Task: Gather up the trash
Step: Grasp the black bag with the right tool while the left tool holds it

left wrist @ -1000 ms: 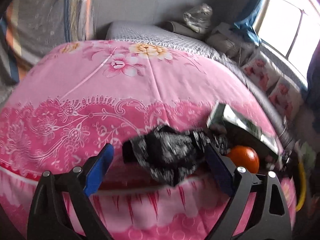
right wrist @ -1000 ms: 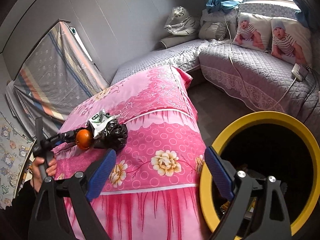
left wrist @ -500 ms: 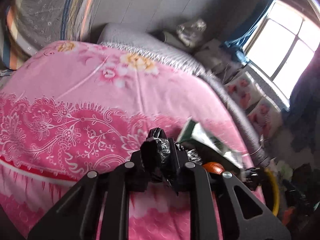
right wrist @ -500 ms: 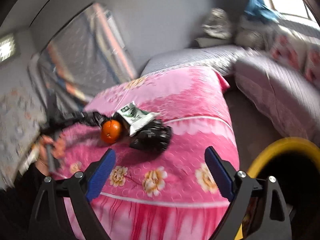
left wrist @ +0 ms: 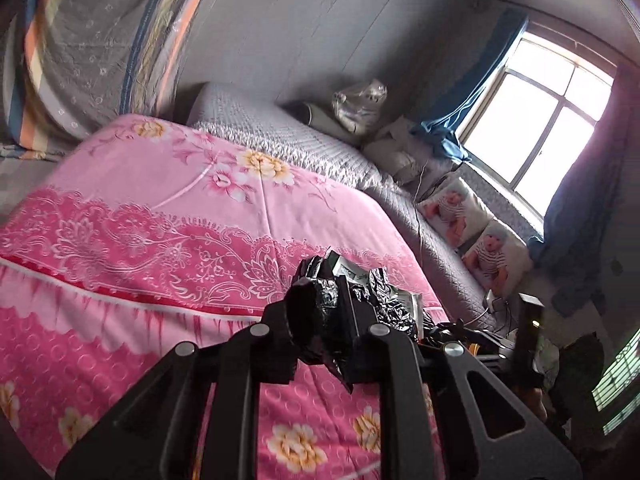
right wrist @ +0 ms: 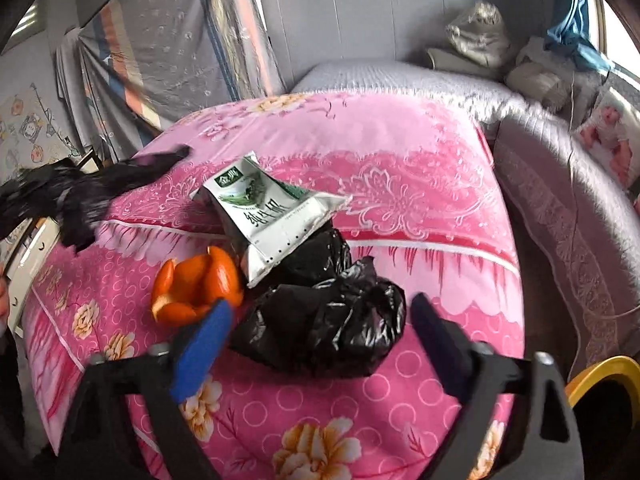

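Observation:
My left gripper (left wrist: 320,316) is shut on a crumpled black plastic bag (left wrist: 316,308) and holds it above the pink bedspread (left wrist: 160,220). In the right wrist view this bag (right wrist: 76,196) hangs blurred at the far left. My right gripper (right wrist: 320,320) is open, its fingers either side of a second black plastic bag (right wrist: 324,324) lying on the bedspread (right wrist: 400,152). A white and green milk pouch (right wrist: 268,212) rests on that bag. Orange peel (right wrist: 196,284) lies just left of it, by my blue left fingertip (right wrist: 204,332).
A yellow-rimmed bin (right wrist: 600,380) stands at the lower right beside the bed. A grey quilted sofa (right wrist: 560,184) with cushions runs along the right. A window (left wrist: 536,120) with blue curtains is at the back right. A striped hanging cloth (left wrist: 80,40) is at the back left.
My left gripper closed on the black bag and lifted it off the bed. My right gripper swung from the yellow bin towards the trash pile and now straddles the second bag.

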Available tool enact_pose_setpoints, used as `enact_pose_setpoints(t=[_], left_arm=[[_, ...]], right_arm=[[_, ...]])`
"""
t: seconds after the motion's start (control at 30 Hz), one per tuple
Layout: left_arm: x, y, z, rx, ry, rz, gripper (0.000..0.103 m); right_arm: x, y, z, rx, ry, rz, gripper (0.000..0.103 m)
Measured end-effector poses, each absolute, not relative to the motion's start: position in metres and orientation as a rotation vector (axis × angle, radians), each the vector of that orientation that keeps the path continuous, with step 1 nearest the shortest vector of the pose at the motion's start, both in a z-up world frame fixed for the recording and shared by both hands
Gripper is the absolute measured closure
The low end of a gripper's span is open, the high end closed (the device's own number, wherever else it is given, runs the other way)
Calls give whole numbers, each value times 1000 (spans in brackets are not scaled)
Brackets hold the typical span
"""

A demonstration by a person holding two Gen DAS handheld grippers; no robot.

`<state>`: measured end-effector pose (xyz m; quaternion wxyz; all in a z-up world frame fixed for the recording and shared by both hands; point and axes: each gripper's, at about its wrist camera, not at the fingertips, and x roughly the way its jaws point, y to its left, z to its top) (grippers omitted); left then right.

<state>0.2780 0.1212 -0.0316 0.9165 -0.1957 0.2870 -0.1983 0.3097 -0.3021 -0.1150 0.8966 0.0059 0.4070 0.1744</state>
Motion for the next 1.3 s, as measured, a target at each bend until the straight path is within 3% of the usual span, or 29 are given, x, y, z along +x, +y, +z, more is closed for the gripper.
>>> enact_pose_setpoints(t=[0.03,0.1,0.2,0.37,0.7,1.0,1.3], left_arm=[[272,122,-29,-405,582,-411,88],[263,123,-25,-411,566,-413,88],[254,123,-20,-407,552,-415,88],[244,120,-15,-410,542,-424,88],[206,108,14,-383,444,-446,88],[177,79,45,-326,385,-482,88],[166,-2,62,-183,382,-589,88]], right_arm=[[312,-304,-117,29,863,370,50],[315,-312,-119,99,906,391,65],[312,-323,-118,239,950,481,72],[270,-329,-86,454,939,748,73],[163,-378,17,469,594,793,73],[112,-455,28,533,454,607,73],[80,-517,16,557,392,416,73]])
